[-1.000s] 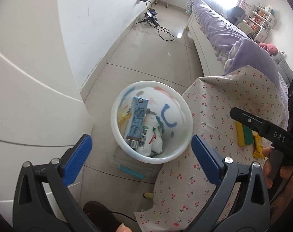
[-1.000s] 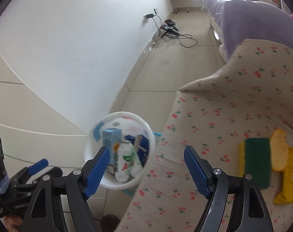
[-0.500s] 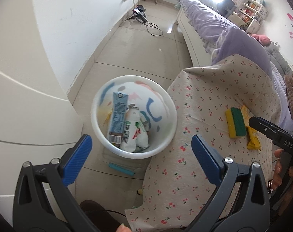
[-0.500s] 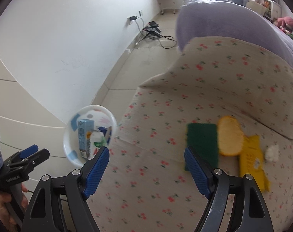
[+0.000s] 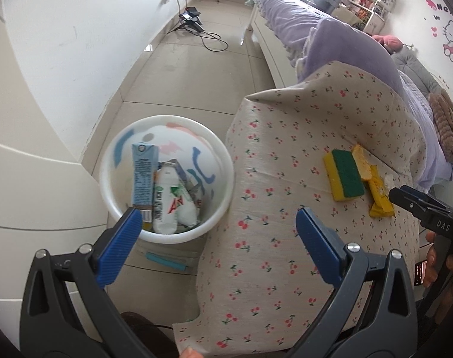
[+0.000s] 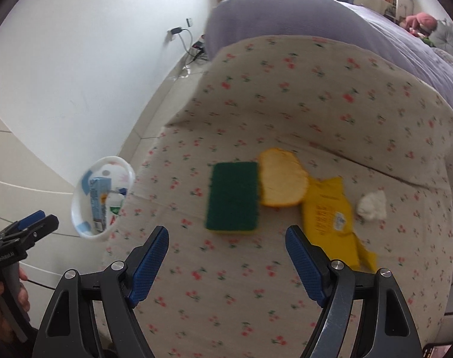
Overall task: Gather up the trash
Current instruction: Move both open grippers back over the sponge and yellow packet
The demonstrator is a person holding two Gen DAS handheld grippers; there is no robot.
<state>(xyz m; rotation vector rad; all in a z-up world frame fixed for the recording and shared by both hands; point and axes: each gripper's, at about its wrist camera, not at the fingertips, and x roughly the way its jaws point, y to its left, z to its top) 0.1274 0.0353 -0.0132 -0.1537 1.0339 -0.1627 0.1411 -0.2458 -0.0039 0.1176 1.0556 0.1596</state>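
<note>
Two grippers, both w/ jaws spread and nothing between them, as we see it. Left gripper (image 5: 216, 219) hangs over the seam between bin (image 5: 226, 161) and cloth (image 5: 286, 256); right gripper (image 6: 226, 240) hangs over the cherry-print cloth just short of the sponge (image 6: 233, 198).

Trash on the cloth, in a row: the green-topped sponge, a bread slice (image 6: 283, 182) touching its right edge, a yellow wrapper (image 6: 329, 208) overlapping the bread's right side, then a white wad (image 6: 372, 204) a little apart. We can't read the wrapper's print; right-wrist view is motion-blurred.

The bin stands on the floor beside the cloth's edge. In it: a blue carton (image 5: 142, 179) upright, a white bottle (image 5: 166, 200) beside it, more scraps under them we can't make out. A clear box w/ teal strip is half hidden below the bin. Only fingertips of each hand show at frame edges.
</note>
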